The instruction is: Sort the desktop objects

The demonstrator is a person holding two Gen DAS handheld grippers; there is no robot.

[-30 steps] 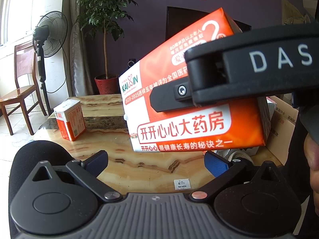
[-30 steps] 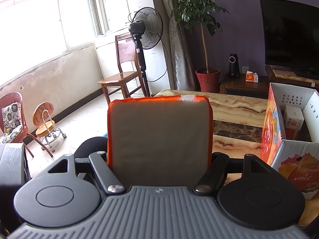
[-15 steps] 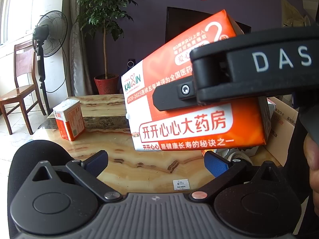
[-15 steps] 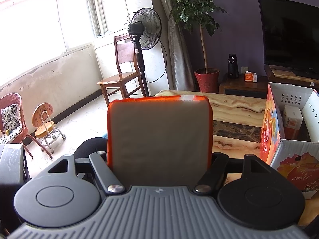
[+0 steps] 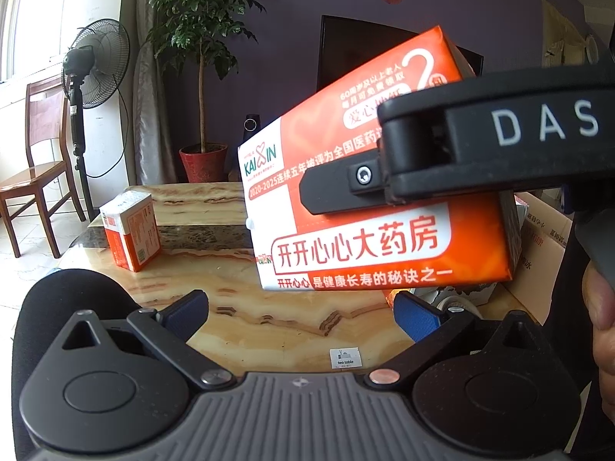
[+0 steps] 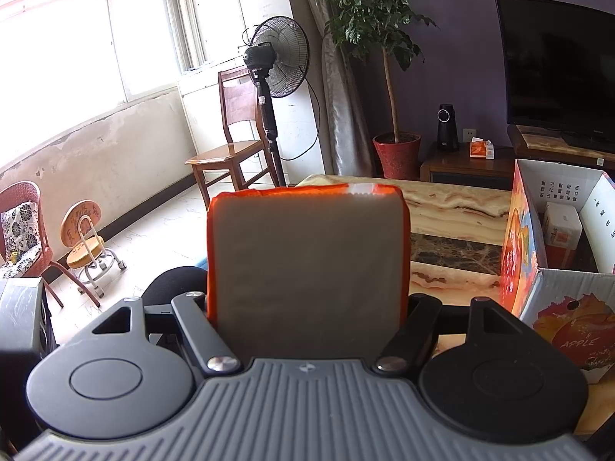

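Right tongs (image 6: pixel 307 307) pinching one orange tissue pack (image 5: pixel 369 207); left tongs (image 5: pixel 300 313) spread; second pack (image 5: pixel 130 230) on table (image 5: pixel 269 307).

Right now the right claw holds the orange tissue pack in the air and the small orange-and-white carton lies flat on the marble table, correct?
Not quite: the small orange-and-white carton stands upright on the marble table, per the left wrist view. The right claw does hold the orange tissue pack aloft.

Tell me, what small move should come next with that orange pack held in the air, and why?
Probably carry it rightward over the open cardboard box and lower it in. The right gripper is clamped on the orange tissue pack above the marble table; the box beside it already holds a similar pack. The left gripper is open and empty, so it can wait.
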